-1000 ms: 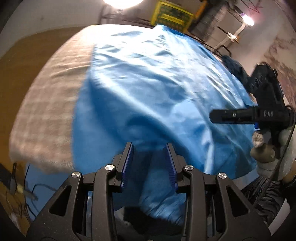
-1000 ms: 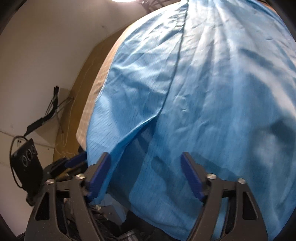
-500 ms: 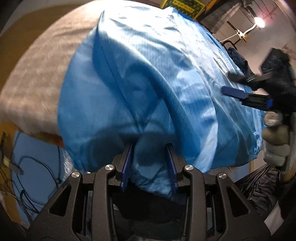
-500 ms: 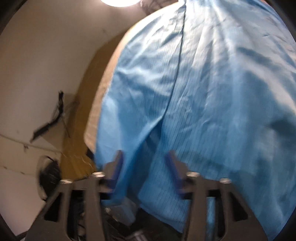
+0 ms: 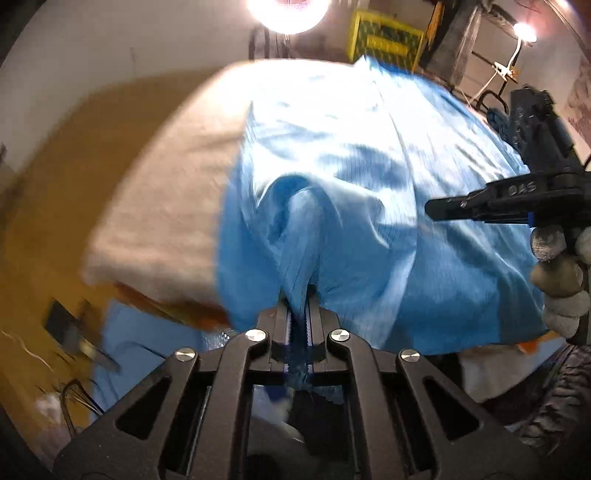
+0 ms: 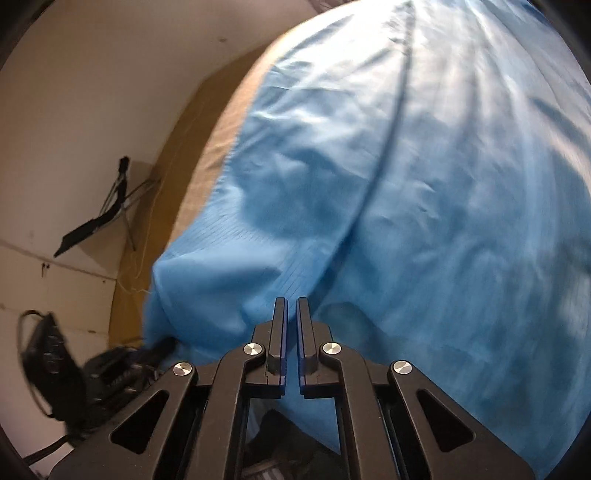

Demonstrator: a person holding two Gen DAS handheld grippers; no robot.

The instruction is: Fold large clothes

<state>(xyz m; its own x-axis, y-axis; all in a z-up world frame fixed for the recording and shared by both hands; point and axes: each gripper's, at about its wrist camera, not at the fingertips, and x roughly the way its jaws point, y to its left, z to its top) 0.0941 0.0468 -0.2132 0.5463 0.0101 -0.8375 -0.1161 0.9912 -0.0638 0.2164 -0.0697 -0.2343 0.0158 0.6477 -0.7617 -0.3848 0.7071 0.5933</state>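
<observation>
1. Gripping item: left gripper (image 5: 300,306), lower centre of the left wrist view; its jaws have just been closing and are now clamped on a bunched fold of the blue garment (image 5: 354,206), which runs down between the pads and shows below them.
2. Right gripper (image 6: 291,314), lower centre of the right wrist view; jaws have just been closing and now stand drawn together with only a thin slit between them. Whether cloth is caught between the pads cannot be told; the garment (image 6: 424,192) lies directly behind and beneath the tips.
3. The same right gripper (image 5: 443,211) appears at the right edge of the left wrist view, fingers pointing left over the garment, carried by a gloved hand (image 5: 561,280).
4. Blue garment: large, wrinkled, finely lined cloth, spread across a pale checked cover (image 5: 166,206) on the work surface; fills the centre and right of both views, its near edge hanging over the front.
5. Surroundings: bright lamp (image 5: 284,11), top centre of the left wrist view; yellow crate (image 5: 384,40), upper right. Both views blurred.
</observation>
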